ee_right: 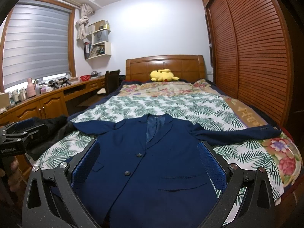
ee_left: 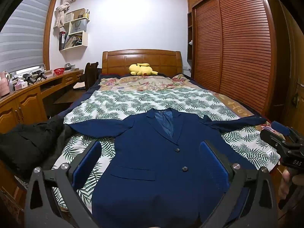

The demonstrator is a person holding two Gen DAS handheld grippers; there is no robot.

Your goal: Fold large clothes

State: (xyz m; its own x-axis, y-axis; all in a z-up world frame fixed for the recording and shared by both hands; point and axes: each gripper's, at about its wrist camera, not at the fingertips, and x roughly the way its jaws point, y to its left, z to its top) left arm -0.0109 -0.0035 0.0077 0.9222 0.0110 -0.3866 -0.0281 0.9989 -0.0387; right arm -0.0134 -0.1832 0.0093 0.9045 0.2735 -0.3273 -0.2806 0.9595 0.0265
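Note:
A navy blue suit jacket [ee_left: 152, 161] [ee_right: 152, 161] lies face up and buttoned on the leaf-print bedspread [ee_left: 133, 102] [ee_right: 161, 104], collar toward the headboard, both sleeves spread out sideways. My left gripper [ee_left: 152, 148] hovers open above the jacket's lower front, its blue pads wide apart with nothing between them. My right gripper [ee_right: 150, 148] is likewise open over the jacket's lower half. In the left wrist view the right gripper [ee_left: 285, 138] shows at the right edge, held by a hand. The left gripper [ee_right: 19, 133] appears at the left edge of the right wrist view.
A black garment [ee_left: 32, 140] [ee_right: 49, 131] lies heaped at the bed's left edge. A yellow plush toy [ee_left: 142, 69] [ee_right: 164, 75] rests by the wooden headboard [ee_left: 141, 58]. A wooden desk [ee_left: 38, 89] runs along the left wall; a slatted wardrobe [ee_left: 237, 47] lines the right.

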